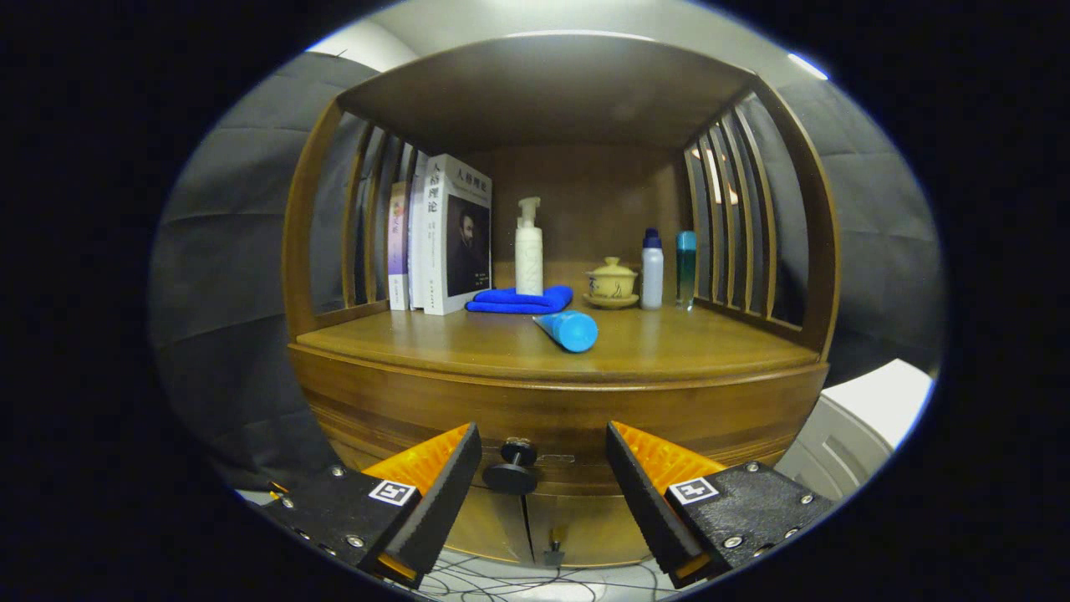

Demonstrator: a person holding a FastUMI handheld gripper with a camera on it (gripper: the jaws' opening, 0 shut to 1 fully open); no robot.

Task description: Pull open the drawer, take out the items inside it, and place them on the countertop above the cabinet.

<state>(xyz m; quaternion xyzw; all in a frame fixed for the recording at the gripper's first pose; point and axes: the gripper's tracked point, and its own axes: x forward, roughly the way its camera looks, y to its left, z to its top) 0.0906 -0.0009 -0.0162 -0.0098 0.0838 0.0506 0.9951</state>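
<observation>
While spread, gripper fingers flanking drawer knob.

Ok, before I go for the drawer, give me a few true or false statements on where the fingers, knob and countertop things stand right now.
1. The gripper is open, with the drawer knob in the gap between its fingers. True.
2. Both fingers already press on the knob. False: they stand apart from it on either side.
3. The drawer looks pulled out. False: its front sits flush with the cabinet, so it appears closed.
4. A blue tube lies on its side on the countertop, in front of the blue cloth. True.
5. The white pump bottle lies flat beside the books. False: it stands upright, by the cloth's back edge.
</observation>
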